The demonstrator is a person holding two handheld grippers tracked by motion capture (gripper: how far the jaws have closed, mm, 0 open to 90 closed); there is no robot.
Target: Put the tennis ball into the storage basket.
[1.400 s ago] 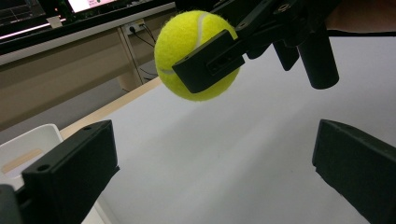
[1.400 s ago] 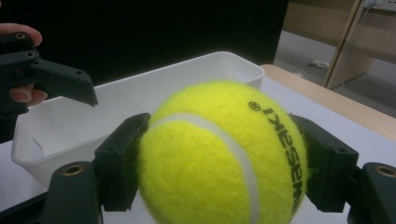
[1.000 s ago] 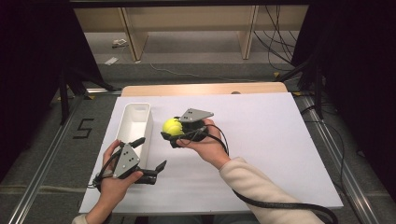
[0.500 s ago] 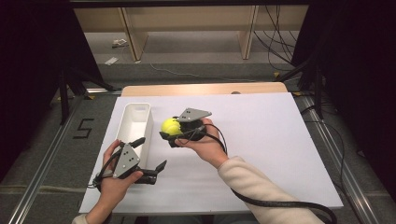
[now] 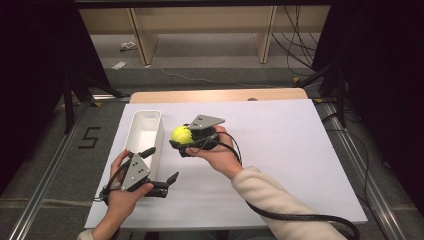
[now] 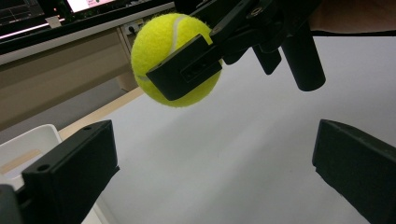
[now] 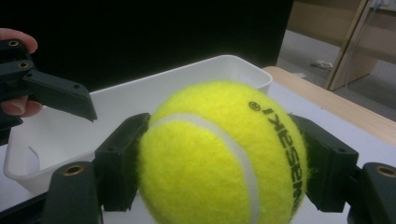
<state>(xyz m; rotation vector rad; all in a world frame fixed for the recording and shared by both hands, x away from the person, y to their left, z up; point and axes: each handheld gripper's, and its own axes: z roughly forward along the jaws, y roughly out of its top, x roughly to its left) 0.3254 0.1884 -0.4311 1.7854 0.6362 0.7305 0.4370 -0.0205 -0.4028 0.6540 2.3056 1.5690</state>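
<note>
Your right gripper [image 5: 181, 141] is clamped on the tennis ball [image 5: 182, 133], jaws pressed to both its sides, so the pickup looks done. The ball is lifted off the white sheet [image 5: 280, 150], just beside the long wall of the white bin [image 5: 144, 131], not yet over its opening. In the right gripper view the ball [image 7: 223, 154] sits square between the jaws w/ the bin [image 7: 140, 100] right behind it. Your left gripper [image 5: 161, 167] is wide open, holding nothing, near the bin's near end. Left to do, I'd judge: carry the ball across the bin's rim, lower it, release. Roughly halfway thru.
</note>
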